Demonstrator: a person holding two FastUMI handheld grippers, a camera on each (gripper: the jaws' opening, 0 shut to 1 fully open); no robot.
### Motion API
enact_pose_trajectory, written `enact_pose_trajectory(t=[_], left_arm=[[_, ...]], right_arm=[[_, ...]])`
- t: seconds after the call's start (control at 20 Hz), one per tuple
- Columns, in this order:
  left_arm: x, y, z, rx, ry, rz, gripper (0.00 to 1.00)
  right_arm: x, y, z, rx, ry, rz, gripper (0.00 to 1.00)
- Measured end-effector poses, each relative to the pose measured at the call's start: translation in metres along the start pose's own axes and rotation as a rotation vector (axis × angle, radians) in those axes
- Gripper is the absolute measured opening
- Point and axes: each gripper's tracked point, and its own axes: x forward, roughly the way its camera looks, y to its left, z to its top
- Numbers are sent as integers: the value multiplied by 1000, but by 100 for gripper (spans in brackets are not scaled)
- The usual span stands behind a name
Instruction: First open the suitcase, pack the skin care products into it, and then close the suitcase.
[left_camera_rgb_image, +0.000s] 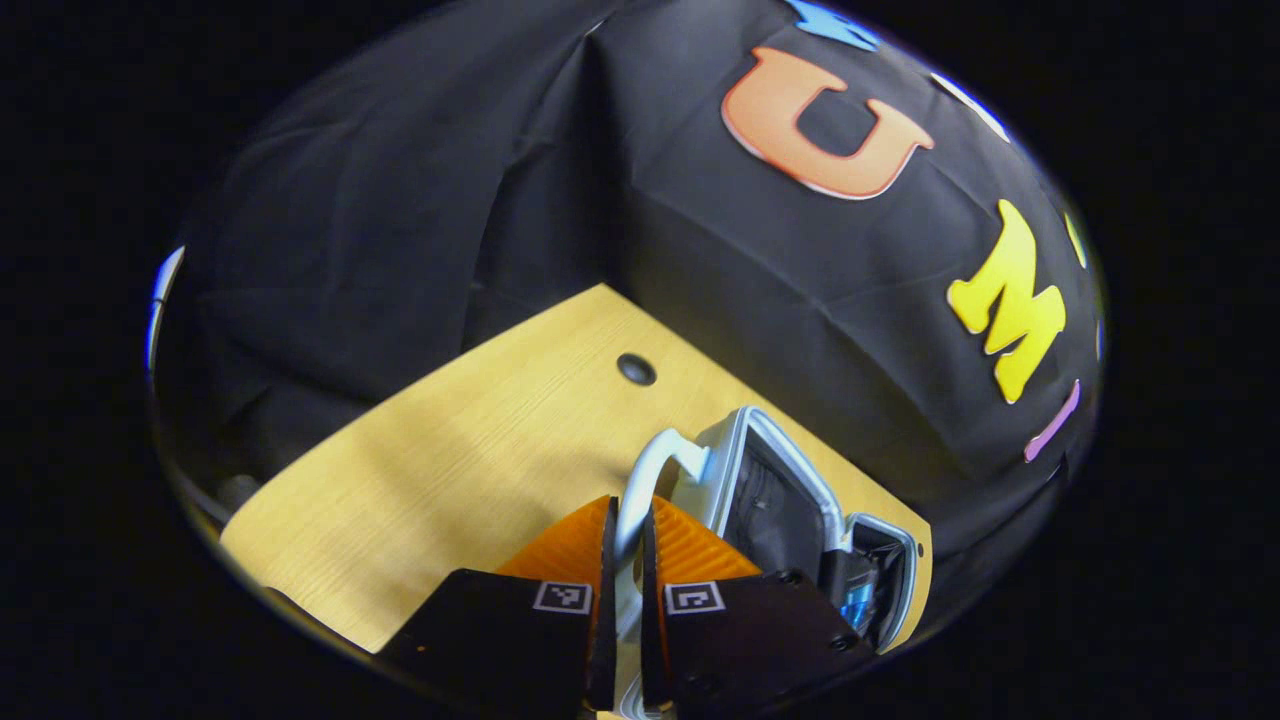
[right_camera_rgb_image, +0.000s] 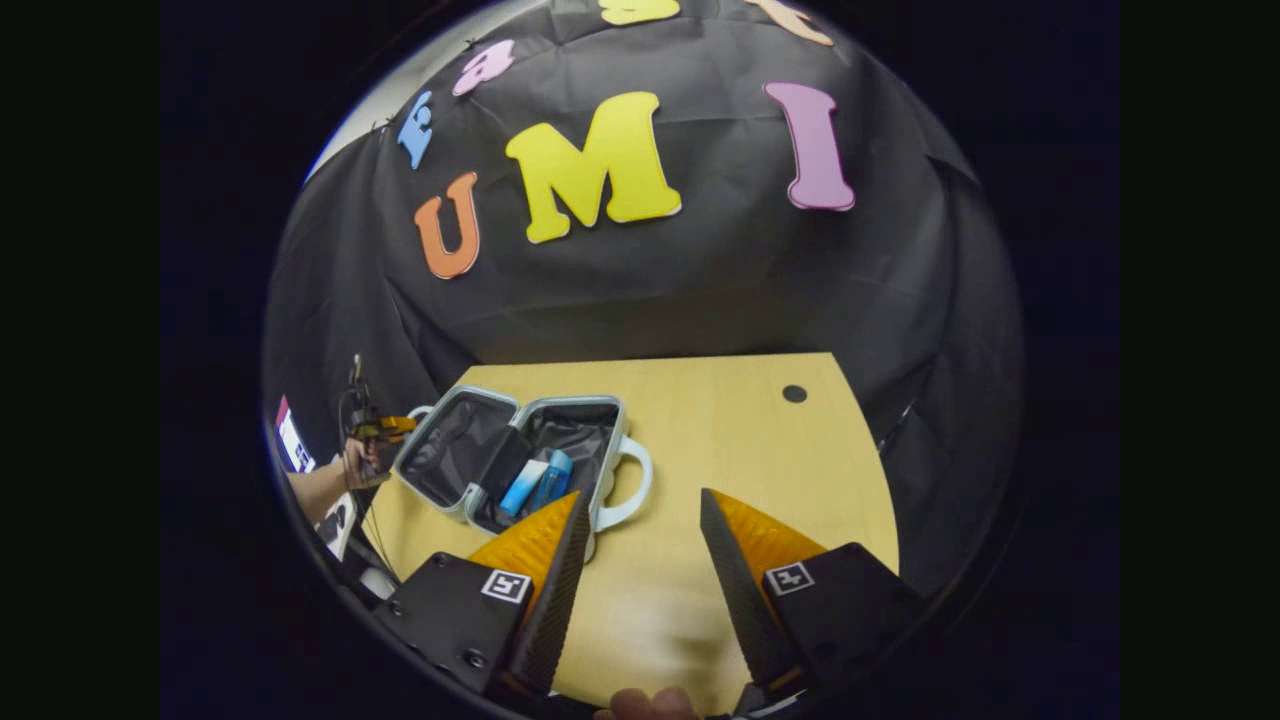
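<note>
Both L jaws on suitcase handle (left_camera_rgb_image: 655, 468).

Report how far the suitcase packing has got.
Done: the suitcase lies open with skin care products inside. In hand: the left hand-held gripper is clamped on the lid handle, apparently to close it. The right hand-held gripper hangs open over the table. Left: shutting the lid.

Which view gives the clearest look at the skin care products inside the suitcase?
The right gripper view: the suitcase lies open toward the camera, with the skin care products visible in its right half. The left gripper view sees the case edge-on past the left gripper, shut on its handle, so the products are just a sliver.
</note>
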Motion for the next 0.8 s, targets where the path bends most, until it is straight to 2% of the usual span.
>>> enact_pose_trajectory(t=[0.15,0.3,0.55,0.8], left_arm=[[-40,-58,31,124,-92,-33,12],[-79,-135,46,173,-181,-75,12],[-119,-245,15,288,-283,-110,12],[-129,-327,-41,390,-308,-148,12]], right_arm=[[-15,-1,5,-9,-54,19,68],[-32,-15,5,-8,-96,24,67],[-56,-48,9,58,-157,11,67],[-66,-100,-1,71,-169,-71,68]])
